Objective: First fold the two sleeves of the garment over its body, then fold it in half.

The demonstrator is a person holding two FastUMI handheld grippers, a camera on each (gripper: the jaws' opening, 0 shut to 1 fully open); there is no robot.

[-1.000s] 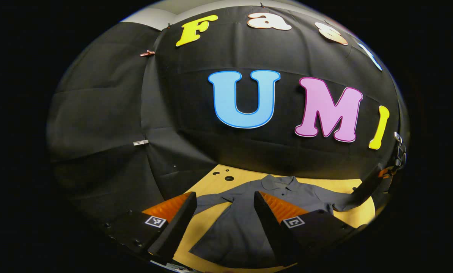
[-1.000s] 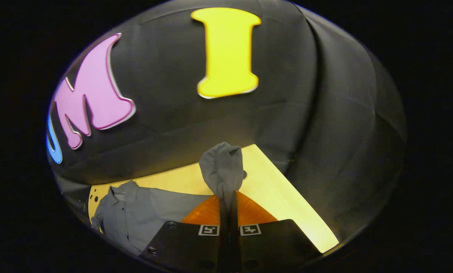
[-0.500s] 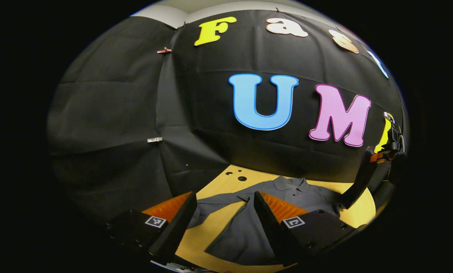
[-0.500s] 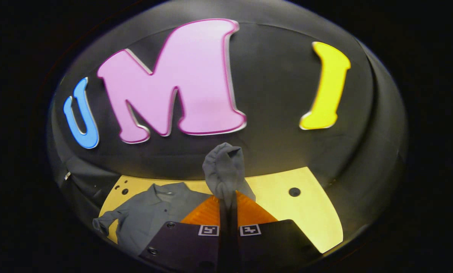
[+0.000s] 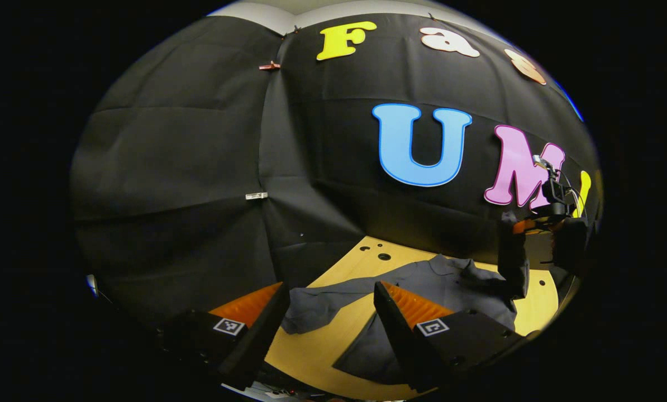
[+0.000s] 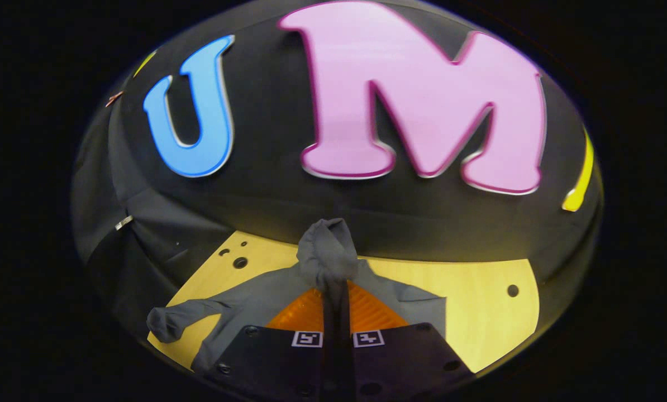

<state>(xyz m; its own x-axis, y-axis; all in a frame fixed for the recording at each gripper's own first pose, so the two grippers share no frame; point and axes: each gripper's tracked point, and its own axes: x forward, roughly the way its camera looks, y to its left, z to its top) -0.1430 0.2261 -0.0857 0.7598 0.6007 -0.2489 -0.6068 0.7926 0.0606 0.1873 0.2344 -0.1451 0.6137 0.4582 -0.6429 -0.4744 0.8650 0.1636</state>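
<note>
In the right gripper view the right gripper (image 6: 336,290) covers the middle of the shirt (image 6: 255,293), so where the pinched sleeve (image 6: 328,254) joins the body is hidden, and the hem runs out of sight below. In the left gripper view the left gripper (image 5: 328,318) blocks part of the shirt's front, and its lower edge is cut off too. The table (image 5: 322,346) carries on past the rim (its far right corner goes dark). The right gripper there is too small to read its jaws.

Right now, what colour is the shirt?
Plain dark grey shirt, no pattern; clearest in the left gripper view.
</note>
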